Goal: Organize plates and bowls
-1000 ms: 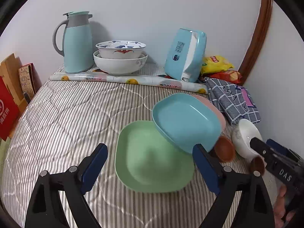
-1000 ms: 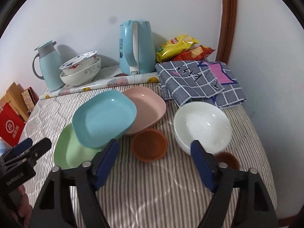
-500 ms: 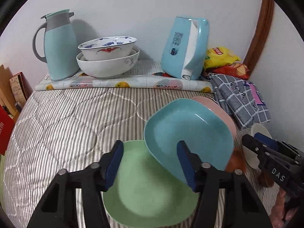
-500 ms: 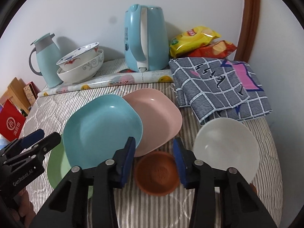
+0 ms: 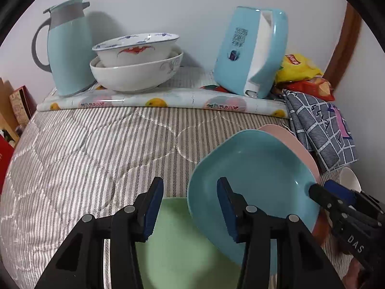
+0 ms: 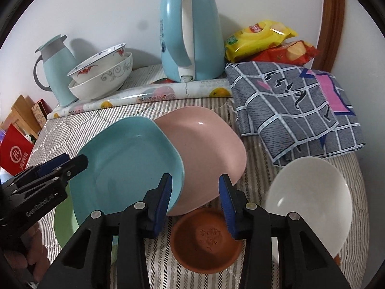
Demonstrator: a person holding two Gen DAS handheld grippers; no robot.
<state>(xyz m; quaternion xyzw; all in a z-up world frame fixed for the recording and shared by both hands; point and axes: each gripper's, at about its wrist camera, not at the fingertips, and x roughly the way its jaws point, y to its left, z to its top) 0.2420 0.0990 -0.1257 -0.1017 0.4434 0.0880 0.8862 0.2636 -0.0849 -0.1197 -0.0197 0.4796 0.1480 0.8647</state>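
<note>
Three square plates overlap on the striped bed cover: the green plate [image 5: 182,252] lowest, the blue plate [image 5: 259,173] tilted on it, the pink plate [image 6: 209,149] behind. My left gripper [image 5: 190,207] hangs open over the blue plate's left rim, one finger above the green plate and one above the blue plate. My right gripper [image 6: 196,202] is open over the pink plate's near edge and the small brown bowl [image 6: 204,240]. A white bowl [image 6: 310,200] sits to its right. Two patterned bowls [image 5: 134,67] are stacked at the back.
Along the back wall stand a teal thermos jug [image 5: 67,48] and a blue kettle [image 5: 252,53] behind a rolled patterned sheet [image 5: 156,101]. Snack bags [image 6: 262,38] and a checked cloth [image 6: 296,108] fill the right corner. A red box [image 6: 14,154] is past the left edge.
Both grippers have come forward and lower toward the plates, and both pairs of jaws have narrowed. The plates and bowls have not moved.
</note>
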